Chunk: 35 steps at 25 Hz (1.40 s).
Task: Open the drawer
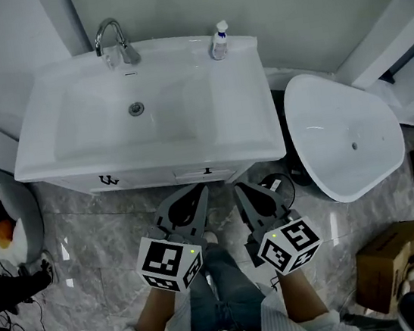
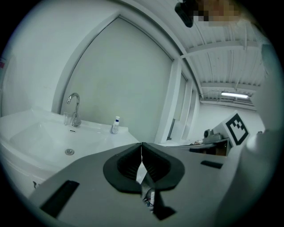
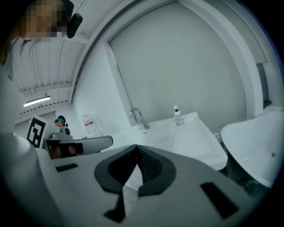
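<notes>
Both pairs of fingers are resting clenched, tip against tip, and are grasping nothing. On the left gripper (image 2: 141, 144) the ribbed pads (image 2: 128, 163) are meeting at the front, with only floor showing through the slit behind them. The right gripper (image 3: 136, 146) is showing the same thing.

In the head view the two grippers are hanging side by side, just in front of the counter's (image 1: 153, 159) front edge and apart from it. They are pointing toward the cabinet face below that edge. The drawer (image 1: 193, 176) is sitting there, shut, under the front edge toward the right corner. Its small dark handle (image 1: 208, 171) is lying between the lines of the two tips.

I judge this to be the approach step: nothing is being gripped or pulled yet. The next move is calling for one gripper to part its fingers, line up on the handle, close on it and draw straight back toward the person. The handle is looking small, so the aim is needing care.
</notes>
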Motion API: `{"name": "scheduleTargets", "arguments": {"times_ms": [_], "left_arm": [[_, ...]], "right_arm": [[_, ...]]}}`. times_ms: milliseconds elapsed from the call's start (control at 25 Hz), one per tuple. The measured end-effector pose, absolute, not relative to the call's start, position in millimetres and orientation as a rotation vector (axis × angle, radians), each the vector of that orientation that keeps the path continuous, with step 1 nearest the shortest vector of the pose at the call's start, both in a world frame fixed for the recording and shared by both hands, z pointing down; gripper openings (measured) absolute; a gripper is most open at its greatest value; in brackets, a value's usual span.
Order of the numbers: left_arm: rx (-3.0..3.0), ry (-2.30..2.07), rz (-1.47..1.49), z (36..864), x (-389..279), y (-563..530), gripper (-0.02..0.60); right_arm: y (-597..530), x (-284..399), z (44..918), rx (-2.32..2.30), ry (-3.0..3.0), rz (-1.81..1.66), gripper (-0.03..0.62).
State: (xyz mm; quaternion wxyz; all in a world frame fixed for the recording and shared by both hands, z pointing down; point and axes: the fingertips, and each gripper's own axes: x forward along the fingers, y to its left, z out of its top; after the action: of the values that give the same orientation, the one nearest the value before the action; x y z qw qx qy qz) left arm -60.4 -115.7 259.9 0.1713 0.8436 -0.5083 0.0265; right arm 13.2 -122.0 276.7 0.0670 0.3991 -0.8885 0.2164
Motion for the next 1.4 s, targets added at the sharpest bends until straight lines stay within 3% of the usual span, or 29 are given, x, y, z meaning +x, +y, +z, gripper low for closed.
{"name": "scheduleTargets", "arguments": {"times_ms": [1400], "left_arm": [[2.215, -1.393, 0.313, 534, -37, -152, 0.017]], "right_arm": [[-134, 19, 477, 1.225, -2.491, 0.73, 0.011]]}}
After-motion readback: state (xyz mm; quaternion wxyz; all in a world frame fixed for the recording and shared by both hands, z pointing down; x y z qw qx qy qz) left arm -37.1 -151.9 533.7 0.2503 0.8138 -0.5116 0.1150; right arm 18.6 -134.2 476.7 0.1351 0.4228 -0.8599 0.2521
